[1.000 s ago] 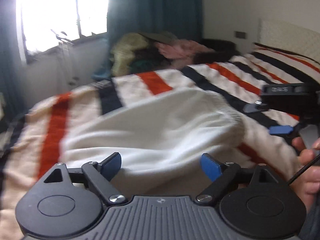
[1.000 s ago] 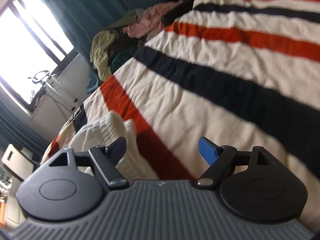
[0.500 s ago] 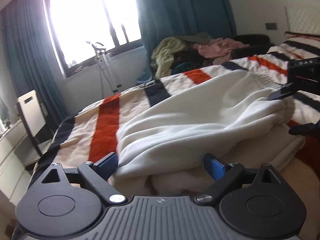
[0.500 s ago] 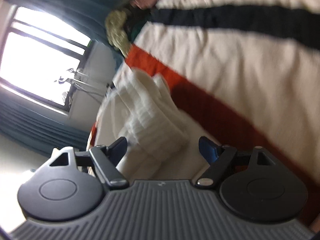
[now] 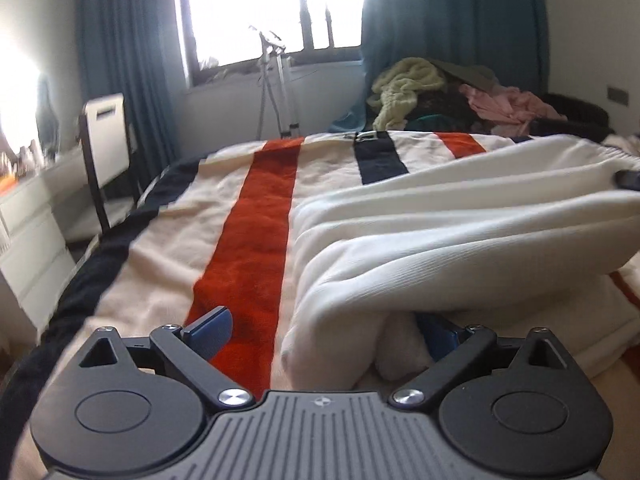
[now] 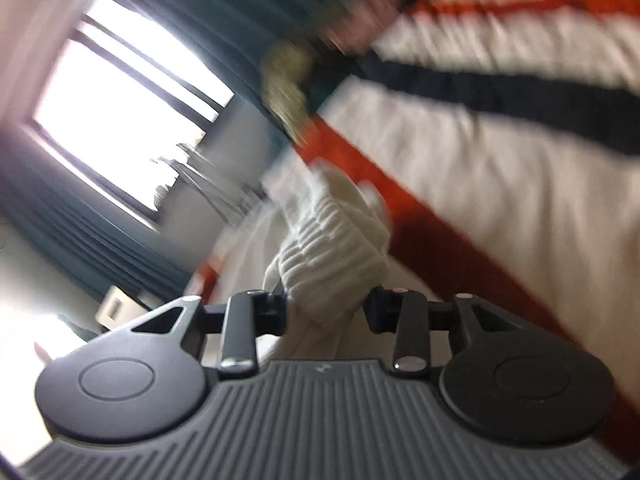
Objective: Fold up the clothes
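A white knit sweater (image 5: 460,232) lies in thick folds on a bed with a cream, orange and navy striped blanket (image 5: 248,240). My left gripper (image 5: 324,332) is open, low at the sweater's near folded edge. The fold sits between its blue pads, pressed against the right pad (image 5: 438,336); the left pad (image 5: 210,330) is over the orange stripe. In the blurred right wrist view, my right gripper (image 6: 326,308) is shut on the sweater's ribbed hem (image 6: 336,248), which bunches up between the fingers above the blanket (image 6: 500,184).
A heap of mixed clothes (image 5: 440,92) lies at the bed's far end under teal curtains. A metal stand (image 5: 276,92) is by the window. A chair (image 5: 106,128) and white drawers (image 5: 28,240) stand left of the bed.
My right gripper has closed on the ribbed hem it was reaching over. My left gripper has dropped and swung left, so the sweater's folded edge now sits between its open fingers.
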Tool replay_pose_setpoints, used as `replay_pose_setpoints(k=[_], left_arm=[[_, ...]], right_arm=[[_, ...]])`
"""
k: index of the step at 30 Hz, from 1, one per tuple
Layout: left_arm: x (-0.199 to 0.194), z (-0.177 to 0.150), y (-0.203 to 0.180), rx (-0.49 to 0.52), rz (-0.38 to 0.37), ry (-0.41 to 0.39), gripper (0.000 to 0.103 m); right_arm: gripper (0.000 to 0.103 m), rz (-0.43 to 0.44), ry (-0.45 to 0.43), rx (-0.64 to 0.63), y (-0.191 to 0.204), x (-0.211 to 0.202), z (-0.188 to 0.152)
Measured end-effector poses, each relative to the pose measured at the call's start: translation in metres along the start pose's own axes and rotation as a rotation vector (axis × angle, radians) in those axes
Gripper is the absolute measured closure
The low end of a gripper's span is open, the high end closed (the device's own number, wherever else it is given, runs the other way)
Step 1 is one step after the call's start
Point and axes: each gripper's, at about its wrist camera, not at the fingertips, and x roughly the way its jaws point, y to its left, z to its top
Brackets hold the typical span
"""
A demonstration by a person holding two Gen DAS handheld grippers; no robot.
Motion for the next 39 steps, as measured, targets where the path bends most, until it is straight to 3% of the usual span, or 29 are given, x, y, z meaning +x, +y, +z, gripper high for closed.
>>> replay_pose_setpoints(k=[2,4,6,8,11,15,20,23,28,33,39], left_arm=[[0.0,-0.002,0.006,-0.042,-0.015,0.018,0.004],[0.002,-0.003,0.011,-0.08,-0.018,0.036,0.004],[0.004,-0.004,0.016,-0.118,-0.02,0.055,0.004],[0.006,-0.005,0.021,-0.156,-0.023,0.074,0.003],[0.008,-0.007,0.029,-0.212,-0.032,0.099,0.002],[0.008,-0.008,0.036,-0.255,-0.044,0.115,0.002],[0.01,-0.01,0.046,-0.322,-0.063,0.139,0.002],[0.013,-0.011,0.055,-0.381,-0.068,0.156,0.002],[0.019,-0.015,0.074,-0.49,-0.08,0.18,0.001],[0.019,-0.013,0.073,-0.464,-0.071,0.173,0.0],[0.018,-0.013,0.07,-0.45,-0.098,0.205,0.0]], right_arm=[[0.065,-0.015,-0.042,-0.003,0.0,-0.009,0.004],[0.065,-0.093,-0.026,0.009,-0.009,-0.006,0.006],[0.064,-0.209,0.088,0.057,-0.027,0.009,0.0],[0.057,-0.23,0.184,0.177,-0.05,0.022,-0.008],[0.047,-0.19,0.182,0.253,-0.06,0.019,-0.006],[0.033,-0.188,0.19,0.233,-0.055,0.017,-0.005],[0.031,-0.212,0.234,0.173,-0.052,0.021,-0.01],[0.022,-0.196,0.264,0.165,-0.051,0.025,-0.016],[0.017,-0.045,0.331,0.234,-0.044,0.029,-0.02],[0.017,0.039,0.301,0.258,-0.039,0.022,-0.015],[0.02,-0.095,0.361,0.179,-0.036,0.036,-0.027]])
